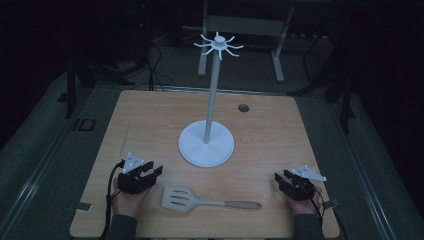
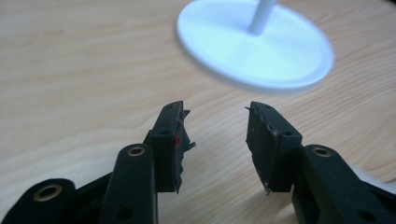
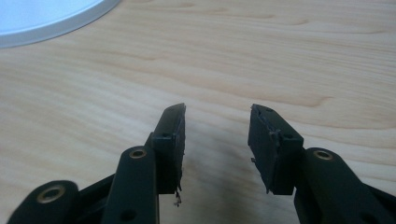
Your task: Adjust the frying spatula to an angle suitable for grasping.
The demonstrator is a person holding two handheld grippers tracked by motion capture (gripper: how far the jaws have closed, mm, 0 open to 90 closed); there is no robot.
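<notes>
Spatula [image 1: 202, 200] is the thing lying between the two hands on the near part of the wooden table [image 1: 150, 125]: a pale, slotted blade with rounded corners on a slim light shaft that ends in a tan, wood-coloured grip. It rests flat, its long axis running nearly parallel to the table's near edge, the blade toward the person's left and the grip end pointing to the right, tilted very slightly nearer at that end. The left gripper [image 1: 150, 170] sits just beside the blade, a little farther up the table, held low over the wood with its jaws spread and nothing between them; the left gripper view shows bare tabletop in the gap. The right gripper [image 1: 281, 177] is near the grip end of the spatula but apart from it, jaws likewise spread over bare wood. Beyond the spatula, at mid-table, stands a white rack [image 1: 206, 142] with a round flat base, an upright pole and a ring of short hooks at the top.
</notes>
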